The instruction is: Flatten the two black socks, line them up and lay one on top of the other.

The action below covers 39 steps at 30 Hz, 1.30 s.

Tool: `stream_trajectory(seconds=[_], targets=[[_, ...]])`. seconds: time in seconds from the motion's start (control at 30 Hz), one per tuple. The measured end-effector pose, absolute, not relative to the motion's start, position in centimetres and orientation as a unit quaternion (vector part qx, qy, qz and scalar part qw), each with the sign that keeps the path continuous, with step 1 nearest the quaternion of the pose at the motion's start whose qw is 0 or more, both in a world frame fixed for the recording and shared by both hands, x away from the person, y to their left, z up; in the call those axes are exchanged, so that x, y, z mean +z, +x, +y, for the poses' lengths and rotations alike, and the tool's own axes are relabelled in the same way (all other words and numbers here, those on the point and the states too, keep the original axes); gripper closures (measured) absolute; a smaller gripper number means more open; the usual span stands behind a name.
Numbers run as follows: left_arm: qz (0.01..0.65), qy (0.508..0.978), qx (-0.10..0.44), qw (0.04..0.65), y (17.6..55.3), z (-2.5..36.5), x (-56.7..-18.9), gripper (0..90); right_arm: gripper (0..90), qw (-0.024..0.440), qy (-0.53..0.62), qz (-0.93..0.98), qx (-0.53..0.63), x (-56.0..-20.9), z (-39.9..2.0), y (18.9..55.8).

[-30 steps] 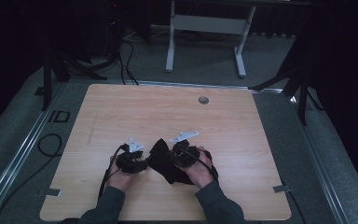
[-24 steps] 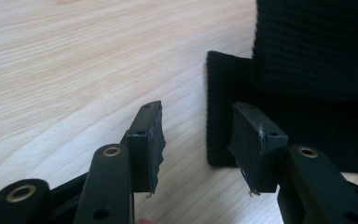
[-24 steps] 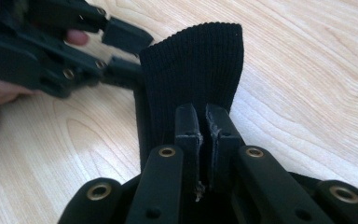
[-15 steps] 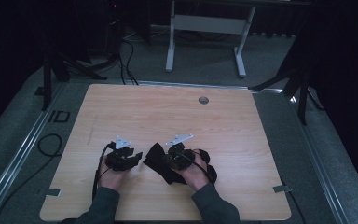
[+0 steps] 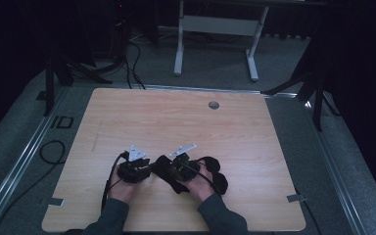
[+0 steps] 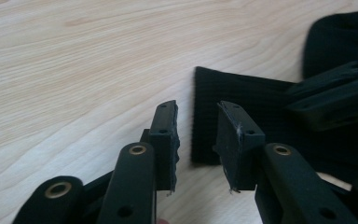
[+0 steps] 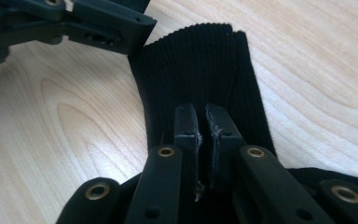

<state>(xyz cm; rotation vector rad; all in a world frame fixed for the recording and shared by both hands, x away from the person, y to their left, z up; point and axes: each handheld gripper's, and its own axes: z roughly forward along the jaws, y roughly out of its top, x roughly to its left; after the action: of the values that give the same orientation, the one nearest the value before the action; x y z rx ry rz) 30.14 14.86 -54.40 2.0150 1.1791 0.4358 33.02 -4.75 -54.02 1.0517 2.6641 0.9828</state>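
A black ribbed sock (image 5: 162, 165) lies flat on the wooden table (image 5: 176, 117) near its front edge. My right gripper (image 7: 203, 109) is shut on the sock (image 7: 191, 60), a little behind its cuff. My left gripper (image 6: 196, 109) stands open just off the cuff edge of the sock (image 6: 261, 100), with nothing between its fingers. In the left gripper view, the right gripper (image 6: 340, 93) rests on the fabric farther off. Seen from above, the left gripper (image 5: 138, 169) and right gripper (image 5: 172, 169) sit close together, each held by a hand.
More black cloth (image 5: 219, 172) bunches beside the right hand. A round cable grommet (image 5: 213, 105) sits near the table's far edge. Bare wood stretches behind and to both sides of the hands. Cables and desk legs stand on the floor beyond.
Both hands have shifted slightly left. The sock, bunched up between the grippers a second ago, now lies flatter, and the left gripper stands apart from it.
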Motion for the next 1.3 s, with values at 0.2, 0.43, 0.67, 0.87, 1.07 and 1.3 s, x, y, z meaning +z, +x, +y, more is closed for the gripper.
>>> stream_trajectory(seconds=[0.2, 0.43, 0.67, 0.87, 1.07, 1.3], targets=[[0.445, 0.798, 0.167, 0.371, 29.9, 14.3, -54.5, 75.8, 83.9, 0.056, 0.352, 0.876, 0.325, -54.6, -4.7, 32.9], [0.429, 0.814, 0.182, 0.346, 30.1, 13.4, -55.2, 80.2, 83.6, 0.057, 0.348, 0.878, 0.325, -54.7, -4.7, 32.9], [0.41, 0.827, 0.214, 0.322, 30.0, 12.4, -55.4, 81.6, 76.3, 0.054, 0.341, 0.878, 0.331, -54.5, -4.9, 32.7], [0.414, 0.824, 0.206, 0.327, 30.0, 12.6, -55.4, 81.4, 71.7, 0.072, 0.335, 0.874, 0.345, -53.3, -6.2, 32.0], [0.418, 0.823, 0.202, 0.328, 30.1, 12.6, -55.4, 80.8, 71.3, 0.101, 0.365, 0.854, 0.358, -51.7, -9.8, 32.6], [0.419, 0.822, 0.199, 0.33, 30.1, 12.7, -55.4, 80.1, 71.4, 0.119, 0.417, 0.824, 0.365, -50.9, -14.5, 33.8]])
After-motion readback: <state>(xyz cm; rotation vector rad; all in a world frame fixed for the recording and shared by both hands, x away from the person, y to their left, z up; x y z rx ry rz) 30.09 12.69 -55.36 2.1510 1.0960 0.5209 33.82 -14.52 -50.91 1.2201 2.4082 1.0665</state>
